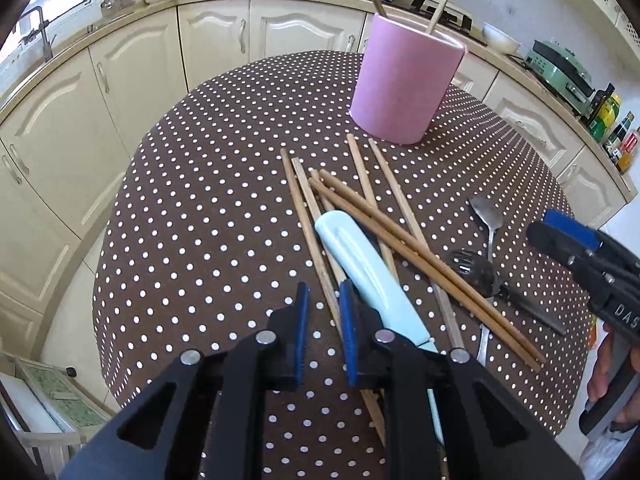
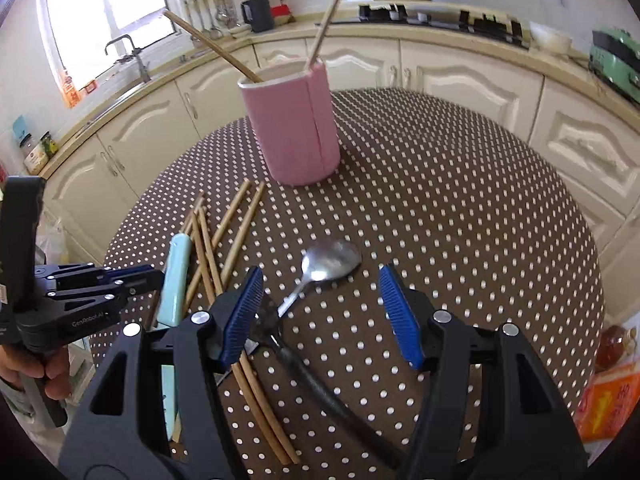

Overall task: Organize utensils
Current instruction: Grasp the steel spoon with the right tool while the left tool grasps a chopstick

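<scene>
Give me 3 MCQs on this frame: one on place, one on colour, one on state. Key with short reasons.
1. Where does the pink holder stand?
A. On the dotted tablecloth, beyond the loose chopsticks
B. On the kitchen counter
C. On the floor

2. What colour is the handle lying across the chopsticks?
A. Red
B. Pale blue
C. Black

3. How do the right gripper's fingers stand?
A. Clamped on the metal spoon
B. Clamped on a chopstick
C. Apart, with nothing pressed between them

Key:
1 A: the holder sits on the dotted tablecloth, with the chopsticks nearer the camera.
2 B: the pale blue handle lies over the pile.
3 C: in the right wrist view the right gripper shows a wide gap, and the metal spoon lies on the cloth untouched.
</scene>
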Demonstrator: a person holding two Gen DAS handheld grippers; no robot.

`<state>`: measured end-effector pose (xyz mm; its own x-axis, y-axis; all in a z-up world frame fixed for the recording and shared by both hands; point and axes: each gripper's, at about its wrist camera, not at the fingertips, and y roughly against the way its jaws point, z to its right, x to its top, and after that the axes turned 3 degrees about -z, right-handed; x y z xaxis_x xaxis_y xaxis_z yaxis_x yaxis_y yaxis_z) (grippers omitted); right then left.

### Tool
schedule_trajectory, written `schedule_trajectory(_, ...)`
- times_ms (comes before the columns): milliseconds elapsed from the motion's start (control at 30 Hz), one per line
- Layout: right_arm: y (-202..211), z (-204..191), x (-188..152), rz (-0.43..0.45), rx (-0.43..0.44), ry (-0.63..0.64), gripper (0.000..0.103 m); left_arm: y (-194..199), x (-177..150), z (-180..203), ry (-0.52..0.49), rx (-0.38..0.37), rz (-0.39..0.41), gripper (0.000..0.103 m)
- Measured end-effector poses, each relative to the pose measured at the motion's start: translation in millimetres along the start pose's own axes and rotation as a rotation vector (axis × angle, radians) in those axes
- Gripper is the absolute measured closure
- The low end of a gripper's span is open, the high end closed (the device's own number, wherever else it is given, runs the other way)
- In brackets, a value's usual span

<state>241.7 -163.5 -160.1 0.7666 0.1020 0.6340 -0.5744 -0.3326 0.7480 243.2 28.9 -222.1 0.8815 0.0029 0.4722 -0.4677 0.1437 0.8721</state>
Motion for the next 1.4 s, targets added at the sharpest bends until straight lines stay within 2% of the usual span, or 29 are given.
schedule_trajectory(233,-6.4,-0.3,-7.5,-0.029,0.007,-0.018,0.042,-6.1,14.8,-5.8,0.035,0.006,-0.01,0.082)
schedule_trajectory(400,-9.7,1.4,-10.4,-0.038,0.014,-0.038,0.042,-3.9,10.0,-12.1,0.023,0.025,-0.008,0.082)
schedule_trajectory(567,-11.9,5.3,-10.5,-0.047,0.02,-0.052,0.041,-3.8,9.4,-16.3,0.04,0.004,-0.021,0.082)
schedule_trajectory(733,-18.5,4.7,-8.4,-0.074,0.026,-0.068,0.041,-6.4,12.8,-14.4,0.025,0.013,-0.037,0.08)
schedule_trajectory(867,-26.1,0.7,-4.6,-0.099,0.027,-0.078,0.041,-14.6,23.5,-9.5,-0.008,0.051,-0.04,0.08)
schedule_trajectory(1000,-34.4,-8.3,1.4,-0.122,0.022,-0.059,0.041,-16.4,29.0,-11.4,-0.006,0.065,-0.033,0.091)
schedule_trajectory(1133,-48.4,-16.5,10.7,-0.156,-0.01,-0.034,0.041,-14.2,28.2,-23.0,0.028,0.038,-0.022,0.094)
schedule_trajectory(1200,-55.2,-23.7,16.3,-0.166,-0.058,-0.001,0.05,-11.6,25.8,-28.7,0.047,0.036,-0.016,0.096)
schedule_trajectory(1267,-60.6,-29.3,20.5,-0.175,-0.099,0.041,0.064,-10.2,24.4,-35.1,0.066,0.026,-0.014,0.096)
schedule_trajectory(1400,-69.7,-33.4,31.3,-0.189,-0.088,0.074,0.071,-11.0,27.7,-43.3,0.111,-0.016,-0.024,0.097)
